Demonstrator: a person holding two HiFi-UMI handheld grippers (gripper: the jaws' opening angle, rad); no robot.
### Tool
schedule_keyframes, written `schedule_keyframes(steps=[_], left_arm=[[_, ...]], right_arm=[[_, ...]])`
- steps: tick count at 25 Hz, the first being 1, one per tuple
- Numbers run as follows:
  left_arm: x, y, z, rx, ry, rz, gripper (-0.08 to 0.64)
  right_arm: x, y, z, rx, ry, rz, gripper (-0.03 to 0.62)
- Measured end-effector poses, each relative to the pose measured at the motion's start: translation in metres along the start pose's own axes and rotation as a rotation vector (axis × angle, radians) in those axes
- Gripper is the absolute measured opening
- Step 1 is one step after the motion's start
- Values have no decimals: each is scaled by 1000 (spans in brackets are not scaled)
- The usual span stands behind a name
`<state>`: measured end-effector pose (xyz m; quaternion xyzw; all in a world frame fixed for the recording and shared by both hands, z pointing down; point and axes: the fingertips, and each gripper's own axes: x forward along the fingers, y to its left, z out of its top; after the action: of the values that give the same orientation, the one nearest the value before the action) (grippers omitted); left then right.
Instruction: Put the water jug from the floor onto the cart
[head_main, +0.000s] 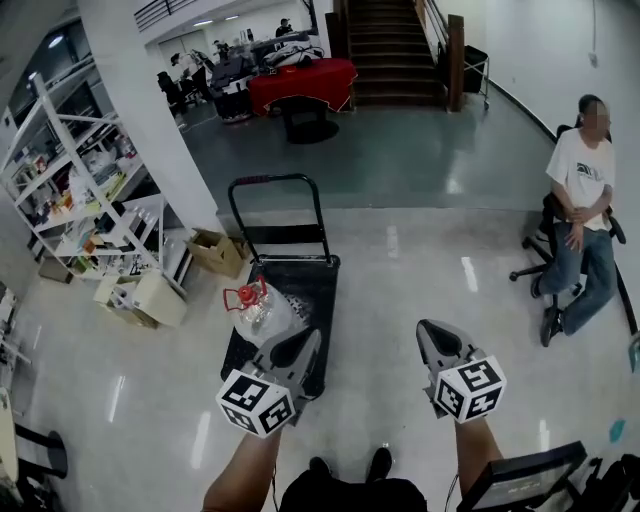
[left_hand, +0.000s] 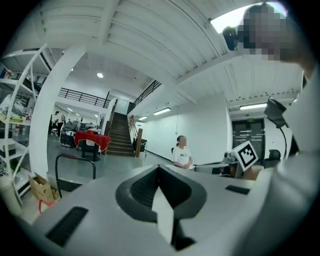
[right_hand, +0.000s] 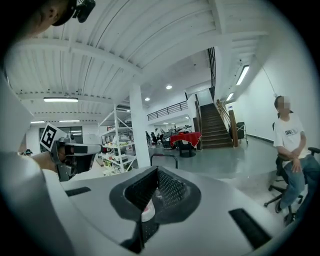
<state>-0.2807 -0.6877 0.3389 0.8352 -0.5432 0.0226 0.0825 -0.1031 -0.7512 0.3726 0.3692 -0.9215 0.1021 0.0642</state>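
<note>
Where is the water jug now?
Head view, left of centre: the clear plastic water jug with red cap sits on the black cart, just beyond the left gripper.

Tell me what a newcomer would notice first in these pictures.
The clear jug with its red cap stands out, on the black cart at the middle of the head view. Just below it point the left tool and the right tool, both shut and empty. At the right edge a person in a white shirt sits on an office chair.
</note>
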Motion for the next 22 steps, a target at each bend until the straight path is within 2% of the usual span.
schedule_keyframes(steps=[3,8,14,18,22], left_arm=[[-16,-30,-4,-1,-3,-4,2],[-64,-97,-5,21,-36,-74,2],[-149,-149,-42,-11,-43,-116,2],[-211,-175,-54,-42,-81,-119,2],[-254,-202,-58,-73,-95,-141,2]], right_arm=[[-23,11,1,-2,-25,16,3],[-87,59,-7,-40,-34,29,3],[-168,122,-41,-45,-29,-12,3],[-223,168,-69,-20,-2,-44,3],[-273,206,-71,-40,-6,-51,3]])
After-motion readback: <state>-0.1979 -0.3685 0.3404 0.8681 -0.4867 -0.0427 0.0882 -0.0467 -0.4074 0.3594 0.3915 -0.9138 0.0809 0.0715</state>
